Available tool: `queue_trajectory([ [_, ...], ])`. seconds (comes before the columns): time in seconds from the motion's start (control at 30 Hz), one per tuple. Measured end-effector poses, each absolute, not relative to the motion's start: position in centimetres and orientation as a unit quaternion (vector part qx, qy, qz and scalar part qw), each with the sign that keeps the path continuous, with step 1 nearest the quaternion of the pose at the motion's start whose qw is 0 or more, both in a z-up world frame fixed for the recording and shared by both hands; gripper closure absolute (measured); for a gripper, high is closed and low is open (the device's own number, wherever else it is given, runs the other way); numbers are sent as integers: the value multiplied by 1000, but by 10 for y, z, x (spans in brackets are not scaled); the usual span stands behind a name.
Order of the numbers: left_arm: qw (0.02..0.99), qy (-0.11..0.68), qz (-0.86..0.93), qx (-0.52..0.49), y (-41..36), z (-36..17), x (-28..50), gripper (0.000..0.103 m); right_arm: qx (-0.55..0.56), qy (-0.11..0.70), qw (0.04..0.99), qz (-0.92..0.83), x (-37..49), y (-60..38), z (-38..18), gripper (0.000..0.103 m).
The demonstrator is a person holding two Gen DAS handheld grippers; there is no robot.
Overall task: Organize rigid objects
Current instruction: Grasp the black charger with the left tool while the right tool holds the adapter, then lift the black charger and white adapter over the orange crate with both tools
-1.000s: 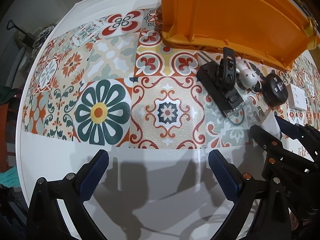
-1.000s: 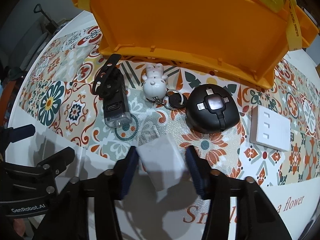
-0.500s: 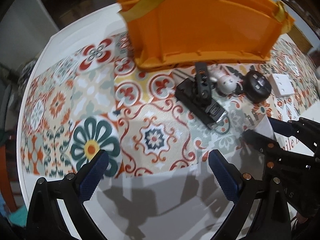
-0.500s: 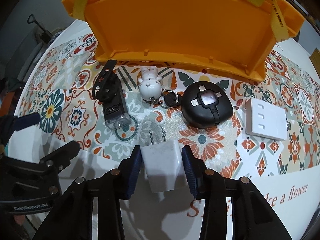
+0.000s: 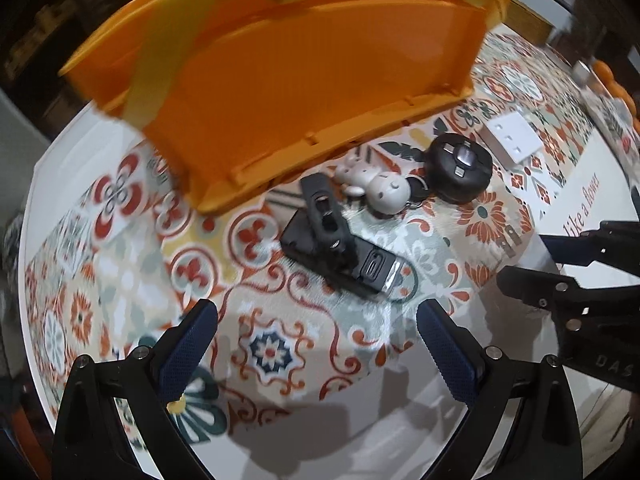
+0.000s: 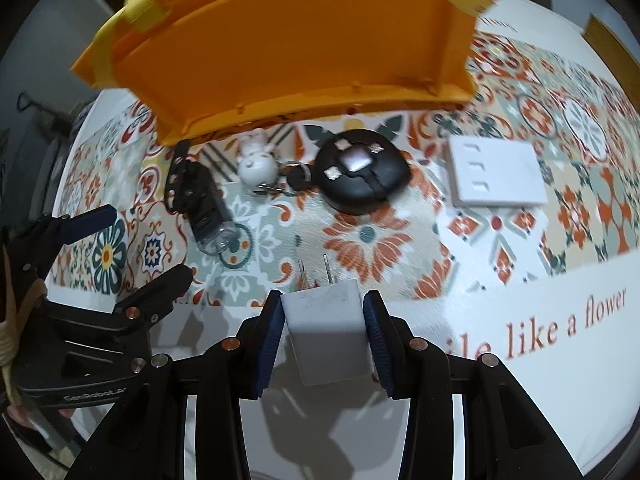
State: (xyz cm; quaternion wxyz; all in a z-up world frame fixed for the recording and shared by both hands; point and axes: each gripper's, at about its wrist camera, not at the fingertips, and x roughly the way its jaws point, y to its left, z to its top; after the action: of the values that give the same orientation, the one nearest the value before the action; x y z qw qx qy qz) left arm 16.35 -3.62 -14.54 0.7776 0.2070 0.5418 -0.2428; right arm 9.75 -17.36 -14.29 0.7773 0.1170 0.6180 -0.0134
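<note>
White plastic charger (image 6: 326, 328), lower centre | right claw (image 6: 324, 334) clamps its flat sides | light, stiff, likely slippery; avoid prongs | left claw (image 5: 316, 354) spread, empty

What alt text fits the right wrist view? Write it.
The right gripper jaws clamp a white plug adapter, prongs forward, over a patterned tablecloth. Beyond lie a black round gadget, white switch plate and orange bin.

Low wrist views, facing shared orange bin (image 5: 280, 80)
</note>
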Motion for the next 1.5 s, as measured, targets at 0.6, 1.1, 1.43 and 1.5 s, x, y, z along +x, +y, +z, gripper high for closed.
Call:
queue_trajectory([
  [0.6,749,547,-291,234,-79,-174,192,2,137,631,763,-29,103,-180,-152,62],
  [1.1,770,554,-266,171,-57,-162,182,27,122,630,766,-29,102,-180,-155,63],
  [1.43,782,565,-226,137,-38,-148,168,27,111,615,781,-21,97,-180,-148,64],
  [1.5,786,563,-221,132,-37,-142,165,27,113,609,785,-17,96,-181,-146,64],
])
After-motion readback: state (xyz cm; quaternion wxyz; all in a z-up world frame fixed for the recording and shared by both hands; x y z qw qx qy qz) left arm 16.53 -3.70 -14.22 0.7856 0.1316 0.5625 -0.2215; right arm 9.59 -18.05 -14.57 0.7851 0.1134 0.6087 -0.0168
